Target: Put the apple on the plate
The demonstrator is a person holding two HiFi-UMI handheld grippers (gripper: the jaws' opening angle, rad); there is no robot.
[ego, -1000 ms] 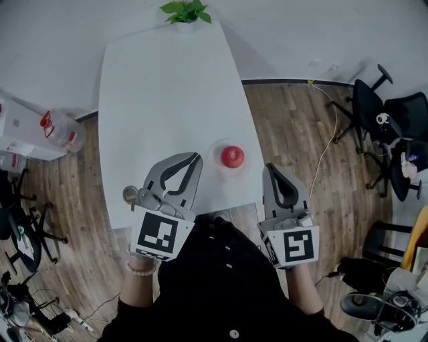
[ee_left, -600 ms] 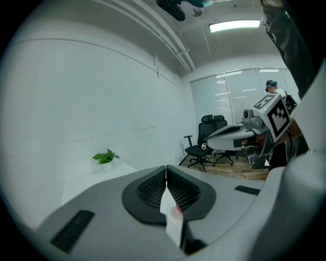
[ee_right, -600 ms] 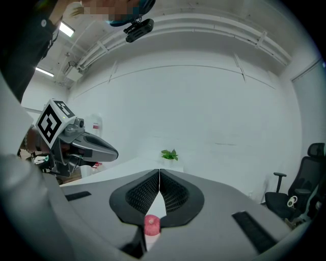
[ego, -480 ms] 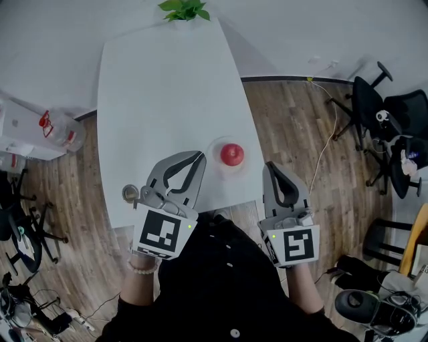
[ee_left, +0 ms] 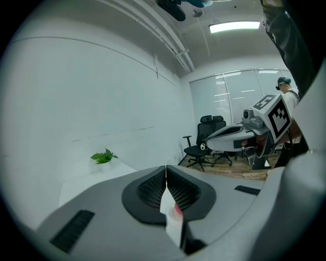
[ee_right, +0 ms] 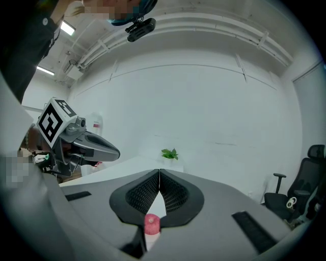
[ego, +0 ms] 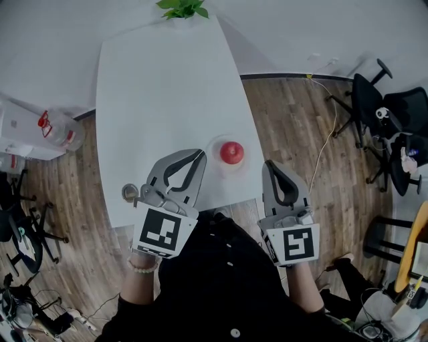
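A red apple [ego: 231, 152] sits on a pale round plate [ego: 215, 162] near the table's front right edge. My left gripper [ego: 200, 153] hovers over the table just left of the plate, jaws shut with nothing in them. My right gripper [ego: 269, 164] is off the table's right edge, right of the apple, also shut and empty. In the left gripper view the tips [ee_left: 166, 167] meet, and a sliver of the apple [ee_left: 177, 208] shows low between the jaws. Through the same gap in the right gripper view the apple [ee_right: 151, 223] appears below the closed tips [ee_right: 159, 171].
The white table [ego: 160, 87] runs away from me, with a potted plant [ego: 182, 8] at its far end. A water jug [ego: 60, 130] stands on the wooden floor at the left. Office chairs [ego: 394, 113] and a cable [ego: 328, 143] are on the right.
Both grippers and the apple keep their places. Only the head view shifts a little.
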